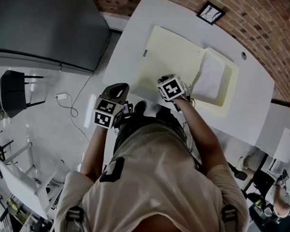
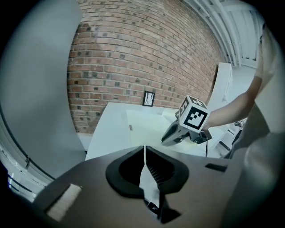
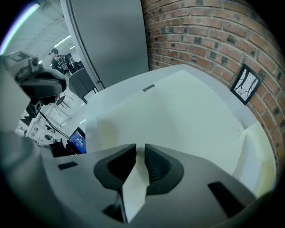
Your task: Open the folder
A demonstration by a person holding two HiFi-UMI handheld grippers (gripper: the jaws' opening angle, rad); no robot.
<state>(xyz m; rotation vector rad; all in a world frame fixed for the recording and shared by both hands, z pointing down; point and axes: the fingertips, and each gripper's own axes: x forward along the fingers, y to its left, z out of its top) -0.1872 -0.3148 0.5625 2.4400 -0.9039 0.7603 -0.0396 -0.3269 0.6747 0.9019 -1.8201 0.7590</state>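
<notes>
Right gripper view: right gripper [image 3: 140, 148], jaws a slit apart, might pinch both folder [image 3: 178, 107] covers together; left gripper [image 2: 144, 150], closed, offers no hold-down.

Matt paper folder [image 1: 171, 57], smooth table [image 1: 133, 46], rough brick wall [image 1: 262, 27].

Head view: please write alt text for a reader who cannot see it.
A pale yellow folder lies on a white table, with the right gripper at the folder's near edge. The left gripper is by the table's left edge; a brick wall stands behind.
</notes>
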